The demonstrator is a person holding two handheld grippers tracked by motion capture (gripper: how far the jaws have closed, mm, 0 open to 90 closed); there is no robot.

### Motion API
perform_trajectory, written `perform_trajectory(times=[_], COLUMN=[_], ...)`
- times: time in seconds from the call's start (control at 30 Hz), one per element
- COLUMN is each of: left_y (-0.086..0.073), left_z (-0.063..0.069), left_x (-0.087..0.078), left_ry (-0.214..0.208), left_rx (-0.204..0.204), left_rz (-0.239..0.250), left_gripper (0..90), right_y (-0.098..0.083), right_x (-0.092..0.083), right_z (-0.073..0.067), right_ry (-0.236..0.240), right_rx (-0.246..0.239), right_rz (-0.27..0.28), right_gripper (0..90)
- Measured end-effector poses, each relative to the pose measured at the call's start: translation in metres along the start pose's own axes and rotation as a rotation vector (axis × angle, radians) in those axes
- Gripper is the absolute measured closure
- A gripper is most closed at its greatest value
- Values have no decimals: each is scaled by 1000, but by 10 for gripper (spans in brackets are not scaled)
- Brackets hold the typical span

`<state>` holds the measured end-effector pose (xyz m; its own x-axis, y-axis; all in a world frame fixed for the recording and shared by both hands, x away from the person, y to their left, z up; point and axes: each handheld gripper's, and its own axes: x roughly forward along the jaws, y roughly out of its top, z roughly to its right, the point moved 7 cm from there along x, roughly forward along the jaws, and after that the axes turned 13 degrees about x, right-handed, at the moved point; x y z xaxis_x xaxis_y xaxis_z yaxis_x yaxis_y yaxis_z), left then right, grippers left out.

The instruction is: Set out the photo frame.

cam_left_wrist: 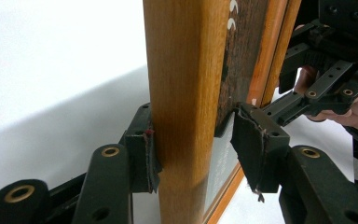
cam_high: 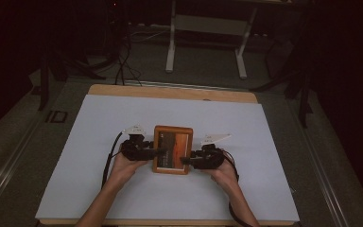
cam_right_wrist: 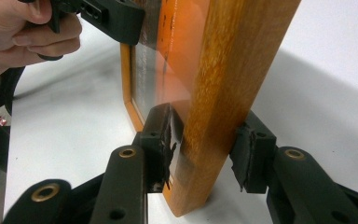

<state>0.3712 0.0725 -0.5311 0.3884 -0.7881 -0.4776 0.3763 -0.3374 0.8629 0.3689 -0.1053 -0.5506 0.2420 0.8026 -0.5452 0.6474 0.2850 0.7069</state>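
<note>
The room around is dark, and a white sheet [cam_high: 170,189] is covering the wooden table [cam_high: 170,91], with metal stands behind it on the floor. A wooden picture frame [cam_high: 172,149] is sitting in the middle of the sheet, between the two hands. It is looking stiff and probably not heavy, but the shiny pane over the picture is likely glass, so I am judging it as fragile; the varnished wood may also be a little slippery. The best place for holding is the thick wooden border, not the pane. The left gripper [cam_left_wrist: 193,151] is reaching over the left border: one pad is touching the outer wood, the other pad is standing a little apart over the pane side, so it is not fully clamped. The right gripper [cam_right_wrist: 207,154] is straddling the right border in the same way, one pad pressing near the pane, the other seeming just beside the wood; whether it is really gripping I cannot tell. The frame seems to be lying flat or only slightly raised.
</note>
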Motion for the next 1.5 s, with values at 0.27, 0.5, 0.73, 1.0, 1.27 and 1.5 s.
perform_trajectory(times=[0.27, 0.5, 0.73, 1.0, 1.27, 1.5], left_y=[-1, -2, -3, -2, -16, -35], left_z=[1, 2, -2, -7, -27, -44], left_x=[-2, -2, -10, -30, -51, -62], left_ry=[6, 10, 5, 32, 234, 349], left_rx=[4, -1, -20, -14, 37, 15], left_rz=[-14, -16, -16, -7, -93, -156], left_gripper=[537, 537, 428, 396, 385, 351], right_y=[1, 1, 3, 8, 6, -2], right_x=[1, 1, -5, -24, -44, -52], right_z=[0, 0, 2, 5, 19, 40], right_ry=[-1, 0, -13, -40, -139, -260], right_rx=[-5, -5, -5, -21, -42, -23], right_rz=[6, 6, 12, 39, 9, -31], right_gripper=[600, 596, 512, 431, 400, 396])
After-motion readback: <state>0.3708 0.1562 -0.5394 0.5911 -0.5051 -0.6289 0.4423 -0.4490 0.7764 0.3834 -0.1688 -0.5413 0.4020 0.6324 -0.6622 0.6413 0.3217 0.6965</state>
